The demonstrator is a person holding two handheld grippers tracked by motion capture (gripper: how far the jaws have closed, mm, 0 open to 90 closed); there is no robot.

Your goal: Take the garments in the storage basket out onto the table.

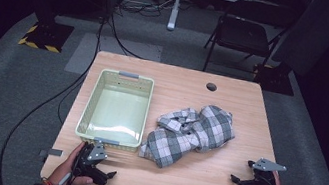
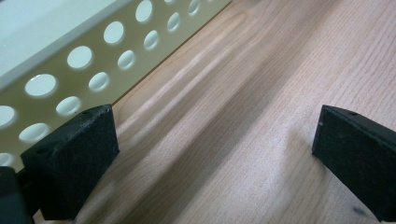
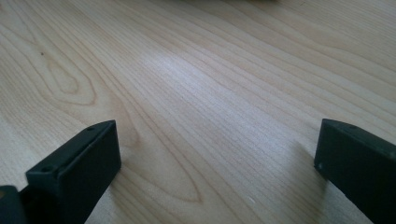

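Between both wide-open, empty tongs, left gripper (image 1: 98, 166) and right gripper (image 1: 247, 182): checked shirt (image 1: 191, 133), probably light, limp; best pinched at a raised fold.

A wooden table (image 1: 218, 182) holds a pale green basket (image 1: 91, 105) and, just beside it, a crumpled checked shirt (image 1: 189, 133). Near the front edge sit two grippers — the left gripper (image 1: 105, 176) and the right gripper (image 1: 238, 182) — each in a hand.
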